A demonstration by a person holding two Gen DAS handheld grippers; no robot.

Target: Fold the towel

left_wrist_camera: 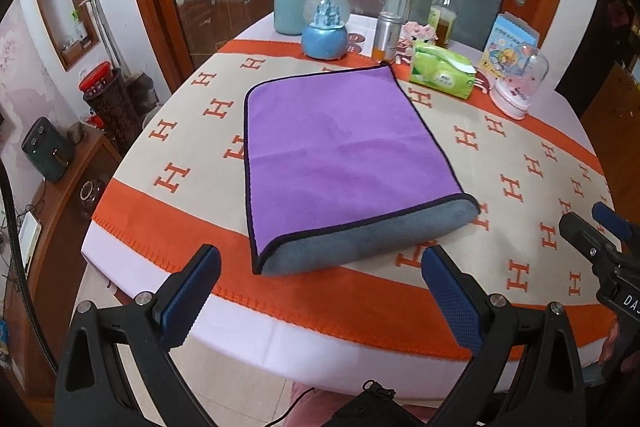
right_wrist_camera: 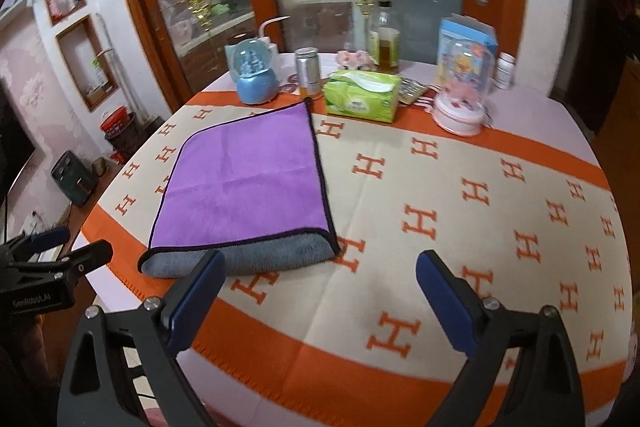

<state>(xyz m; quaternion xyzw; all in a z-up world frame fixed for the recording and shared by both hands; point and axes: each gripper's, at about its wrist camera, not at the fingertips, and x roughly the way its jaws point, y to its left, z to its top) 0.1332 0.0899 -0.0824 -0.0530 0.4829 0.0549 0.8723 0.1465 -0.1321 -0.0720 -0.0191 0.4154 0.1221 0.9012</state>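
The purple microfibre towel with a grey underside and dark piped edge lies flat on the cream-and-orange H-patterned tablecloth, already doubled over once — the purple layer sits on top and a grey strip of the lower layer shows along its near edge. Its far corner ends just short of the green tissue pack.

The left gripper hovers above the table edge on the near side of the towel, its blue-padded fingers spread wide and holding nothing. The right gripper is likewise wide apart and empty, near the towel's near right corner, not touching the cloth.

By my reading, one fold is done and the hands are between steps (or lining up for a second fold). A further fold would call for each gripper to come down on a near corner, pinch both layers together — not just the purple one — and carry them toward the tissue pack.
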